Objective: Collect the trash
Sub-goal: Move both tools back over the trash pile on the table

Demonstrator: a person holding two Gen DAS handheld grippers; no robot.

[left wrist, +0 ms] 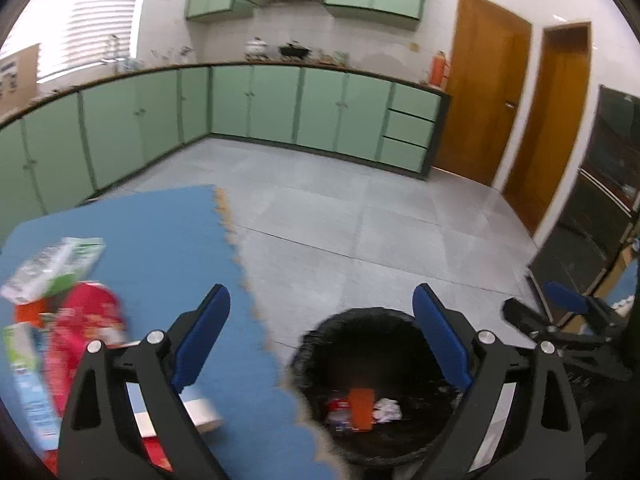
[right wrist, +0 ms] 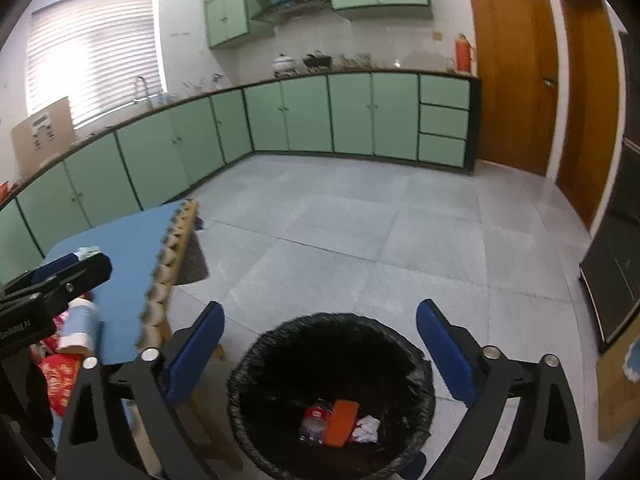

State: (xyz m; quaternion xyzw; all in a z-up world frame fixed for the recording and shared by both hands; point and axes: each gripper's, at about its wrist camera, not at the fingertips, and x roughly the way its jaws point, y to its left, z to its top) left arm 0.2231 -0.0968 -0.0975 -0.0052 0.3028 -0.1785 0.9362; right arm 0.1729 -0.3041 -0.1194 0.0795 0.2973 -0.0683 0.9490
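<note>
Both empty, left gripper (left wrist: 322,336) and right gripper (right wrist: 320,354) spread wide above the bin (right wrist: 256,364); risk of knocking its rim when reaching back to the cartons (left wrist: 52,268) on the blue table (left wrist: 160,232) beside the bin.

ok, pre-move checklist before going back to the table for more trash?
1. Left gripper empty, fingers apart: ok.
2. Right gripper empty, fingers apart: ok.
3. Orange packet, bottle and crumpled paper lie inside the bin: ok.
4. Trash gone from the blue table: not ok; green-white carton and red packet remain.
5. Next item's exact pose: cannot tell, the pile is blurred.
</note>
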